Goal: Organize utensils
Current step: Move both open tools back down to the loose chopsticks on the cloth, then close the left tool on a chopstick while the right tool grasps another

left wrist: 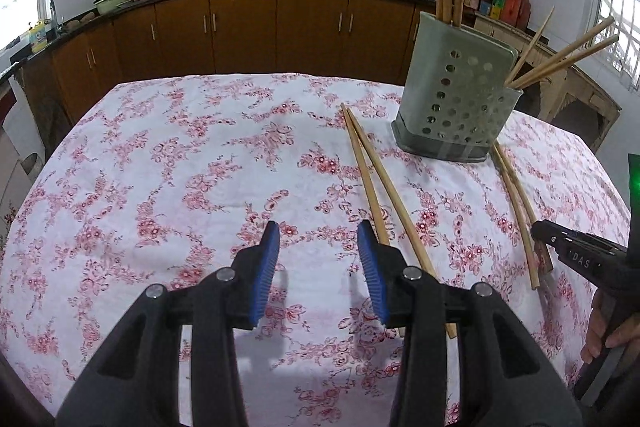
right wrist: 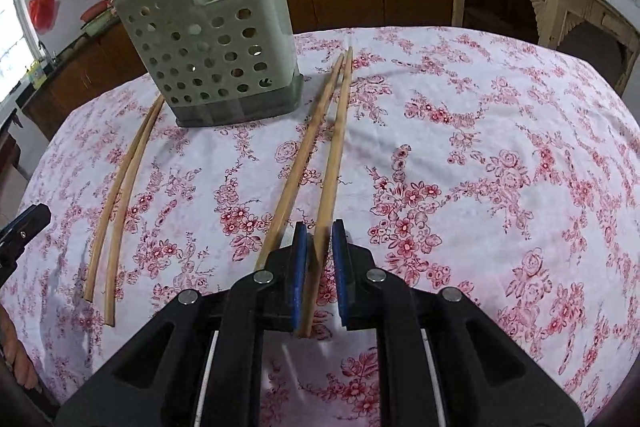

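Left wrist view: mounted behind the left gripper [left wrist: 318,241], tilted down over a floral tablecloth [left wrist: 160,167], close to the surface, facing the kitchen cabinets [left wrist: 240,27].
Right wrist view: behind the right gripper [right wrist: 319,241], tilted down, equally near.
Shared by both: the perforated holder [left wrist: 456,103] [right wrist: 212,59], 2 pairs of chopsticks [left wrist: 380,187] [right wrist: 320,155], the same cloth.

Soft window daylight, sharp centre, fisheye-bent dark corners.
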Action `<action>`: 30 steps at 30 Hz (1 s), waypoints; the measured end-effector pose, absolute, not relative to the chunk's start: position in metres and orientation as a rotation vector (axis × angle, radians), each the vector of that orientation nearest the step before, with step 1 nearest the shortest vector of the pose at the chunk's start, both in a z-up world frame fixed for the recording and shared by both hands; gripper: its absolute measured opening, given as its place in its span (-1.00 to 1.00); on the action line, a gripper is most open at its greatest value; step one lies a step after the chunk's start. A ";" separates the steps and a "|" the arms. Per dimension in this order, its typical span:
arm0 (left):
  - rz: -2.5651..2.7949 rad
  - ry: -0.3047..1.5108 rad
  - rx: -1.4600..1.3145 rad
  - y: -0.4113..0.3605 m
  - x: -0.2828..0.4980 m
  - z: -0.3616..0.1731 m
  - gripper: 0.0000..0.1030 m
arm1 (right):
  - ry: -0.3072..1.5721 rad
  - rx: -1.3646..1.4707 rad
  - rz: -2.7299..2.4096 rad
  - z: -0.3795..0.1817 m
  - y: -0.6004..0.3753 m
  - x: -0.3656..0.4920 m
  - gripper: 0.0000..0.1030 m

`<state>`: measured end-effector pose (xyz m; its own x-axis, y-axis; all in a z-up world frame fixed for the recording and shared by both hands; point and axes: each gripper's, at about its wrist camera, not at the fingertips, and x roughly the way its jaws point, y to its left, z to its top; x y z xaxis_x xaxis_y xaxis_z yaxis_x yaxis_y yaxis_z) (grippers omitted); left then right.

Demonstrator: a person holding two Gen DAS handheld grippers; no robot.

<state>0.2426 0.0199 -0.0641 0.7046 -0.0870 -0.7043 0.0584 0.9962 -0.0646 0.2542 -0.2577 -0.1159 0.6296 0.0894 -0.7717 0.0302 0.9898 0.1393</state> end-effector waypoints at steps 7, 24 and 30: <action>-0.101 0.808 -0.051 0.012 0.247 -0.068 -0.21 | 0.878 0.114 0.016 -0.116 -0.257 0.255 -0.84; -0.119 0.897 0.032 -0.028 0.269 -0.095 -0.61 | 0.870 0.274 -0.174 -0.116 -0.329 0.256 -0.85; -0.067 0.915 0.020 -0.009 0.281 -0.101 -0.83 | 0.867 0.202 -0.124 -0.112 -0.314 0.261 -0.85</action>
